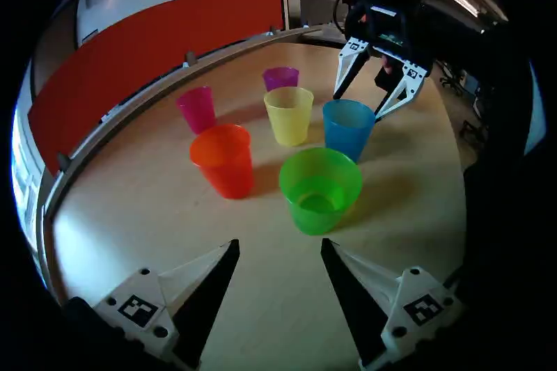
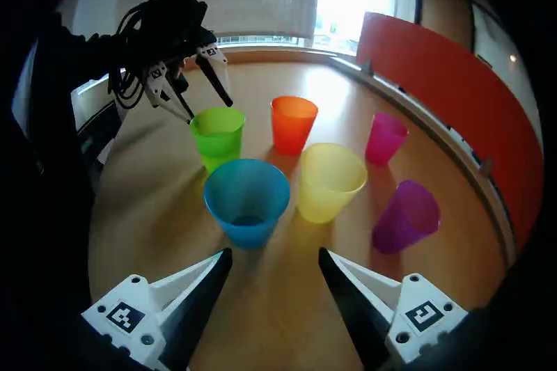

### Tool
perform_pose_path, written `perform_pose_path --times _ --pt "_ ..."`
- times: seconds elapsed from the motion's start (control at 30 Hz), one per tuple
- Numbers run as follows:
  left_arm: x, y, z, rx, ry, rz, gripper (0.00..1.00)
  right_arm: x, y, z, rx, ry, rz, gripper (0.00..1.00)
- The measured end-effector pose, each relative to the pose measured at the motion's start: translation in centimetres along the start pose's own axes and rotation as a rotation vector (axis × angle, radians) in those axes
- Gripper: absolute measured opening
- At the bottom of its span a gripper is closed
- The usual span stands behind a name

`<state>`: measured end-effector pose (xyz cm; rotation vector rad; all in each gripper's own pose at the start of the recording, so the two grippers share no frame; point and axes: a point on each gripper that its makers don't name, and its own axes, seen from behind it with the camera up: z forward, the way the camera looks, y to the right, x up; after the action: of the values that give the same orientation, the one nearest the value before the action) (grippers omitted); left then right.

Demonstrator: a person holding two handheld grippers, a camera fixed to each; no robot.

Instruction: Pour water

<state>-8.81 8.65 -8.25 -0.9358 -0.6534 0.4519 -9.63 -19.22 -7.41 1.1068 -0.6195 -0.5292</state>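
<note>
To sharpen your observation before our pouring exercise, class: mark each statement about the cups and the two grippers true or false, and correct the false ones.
1. Six cups stand on the wooden table. True.
2. The left gripper grips the green cup. False: its jaws are open and empty, and the cup stands just ahead of them.
3. The blue cup is the cup nearest the right gripper. True.
4. The orange cup sits inside the yellow cup. False: they stand apart, each on the table.
5. The right gripper's jaws are shut. False: they are open and hold nothing.
</note>
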Motion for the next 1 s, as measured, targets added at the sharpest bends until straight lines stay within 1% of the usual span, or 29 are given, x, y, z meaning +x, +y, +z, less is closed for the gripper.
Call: perform_pose_path --times 0.1,0.2,0.3,0.5,0.7,0.87,1.0 --pt "-0.1 -0.5 -0.4 0.016 0.009 -0.019 0.86 -0.2 0.4 -0.4 -0.02 0.004 0.015 0.96" --pt "-0.4 -1.3 -0.8 0.04 0.018 -0.047 0.86 -0.3 0.8 -0.8 -0.041 0.014 0.042 0.96" --pt "-0.6 -2.3 -1.3 0.074 0.027 -0.077 0.86 -0.3 1.4 -1.5 -0.064 0.024 0.072 0.96" --pt "-0.3 -4.1 -2.8 0.15 0.065 -0.124 0.86 -0.2 2.8 -3.2 -0.132 0.049 0.127 0.96" --pt "0.0 -5.9 -3.9 0.247 0.098 -0.168 0.86 -0.2 3.7 -4.9 -0.202 0.082 0.18 0.96" --pt "0.9 -7.2 -5.0 0.324 0.153 -0.212 0.86 -0.4 4.8 -6.7 -0.282 0.12 0.234 0.96" --pt "1.3 -8.3 -5.7 0.384 0.196 -0.246 0.86 -0.3 5.9 -8.2 -0.35 0.165 0.276 0.96"
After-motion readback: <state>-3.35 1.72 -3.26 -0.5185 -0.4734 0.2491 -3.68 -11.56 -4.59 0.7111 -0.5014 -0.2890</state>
